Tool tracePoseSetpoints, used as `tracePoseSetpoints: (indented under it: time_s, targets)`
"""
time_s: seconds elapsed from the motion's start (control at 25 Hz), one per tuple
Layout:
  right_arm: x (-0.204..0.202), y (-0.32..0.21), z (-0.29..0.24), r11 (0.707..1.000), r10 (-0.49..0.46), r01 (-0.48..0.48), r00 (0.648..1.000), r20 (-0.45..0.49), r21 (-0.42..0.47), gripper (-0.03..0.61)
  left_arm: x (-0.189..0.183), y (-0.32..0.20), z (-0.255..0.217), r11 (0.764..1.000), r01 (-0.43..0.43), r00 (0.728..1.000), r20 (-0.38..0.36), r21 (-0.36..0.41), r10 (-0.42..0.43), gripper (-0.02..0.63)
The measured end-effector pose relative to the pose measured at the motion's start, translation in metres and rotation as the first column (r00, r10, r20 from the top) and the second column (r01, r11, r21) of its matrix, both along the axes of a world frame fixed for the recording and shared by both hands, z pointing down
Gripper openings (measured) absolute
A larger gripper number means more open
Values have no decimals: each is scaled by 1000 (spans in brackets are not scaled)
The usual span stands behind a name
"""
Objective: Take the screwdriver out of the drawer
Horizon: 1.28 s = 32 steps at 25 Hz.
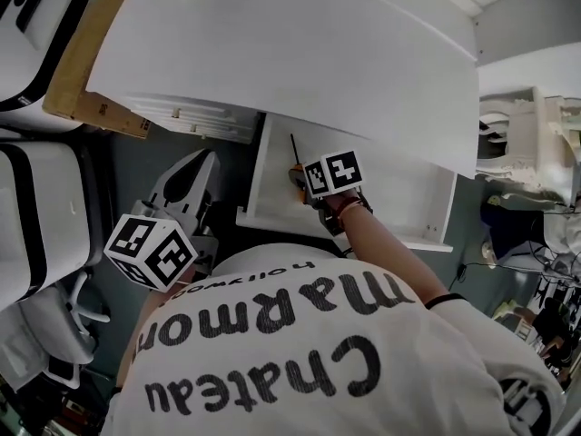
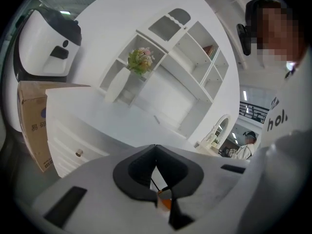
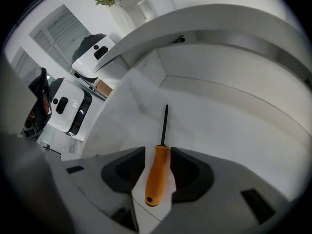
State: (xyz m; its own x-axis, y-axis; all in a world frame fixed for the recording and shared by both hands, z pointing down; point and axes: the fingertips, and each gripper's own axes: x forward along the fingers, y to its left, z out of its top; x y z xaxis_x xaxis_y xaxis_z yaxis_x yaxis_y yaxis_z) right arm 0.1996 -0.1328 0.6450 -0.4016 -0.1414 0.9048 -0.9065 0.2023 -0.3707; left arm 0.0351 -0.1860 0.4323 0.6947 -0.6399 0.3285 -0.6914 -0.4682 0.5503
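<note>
Right gripper view shows our right gripper point(image 3: 157, 150) with jaws apart, the orange handle of the screwdriver point(image 3: 158, 162) between them, not pressed, lying on the drawer point(image 3: 229, 130) floor. If we close too near the handle's end, it may slip out. Its long axis runs along the jaws, tip pointing away, deeper into the drawer.

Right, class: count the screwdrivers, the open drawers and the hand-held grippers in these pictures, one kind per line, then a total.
Screwdriver: 1
Open drawer: 1
Grippers, the left gripper and the right gripper: 2
Total: 4
</note>
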Motion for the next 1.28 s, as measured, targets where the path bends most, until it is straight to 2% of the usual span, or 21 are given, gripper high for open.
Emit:
tracePoseSetpoints:
  time_s: [0.24,0.36,0.56,0.96,1.28]
  targets:
    - [1,-2,4,1000,5,-5,1000,-9,-18,148,-13,-1,-1,999,40,999,-1,0,-40,23]
    - [4,-4,6,1000,22,-22,1000,-16,-21,120,-13,-2,1,999,37,999,-3,-1,-37,23]
    - [6,-5,7,998,59,-59,998,-4,-32,114,-8,-5,3,1000,17,1000,-8,-9,-17,23]
    - [0,-5,4,996,84,-85,995,-46,-25,86,-11,-18,5,997,-70,997,-13,-27,70,23]
    - [-3,6,-11,992,126,-128,989,-73,-19,84,-9,-32,-16,984,-180,984,-11,10,180,23]
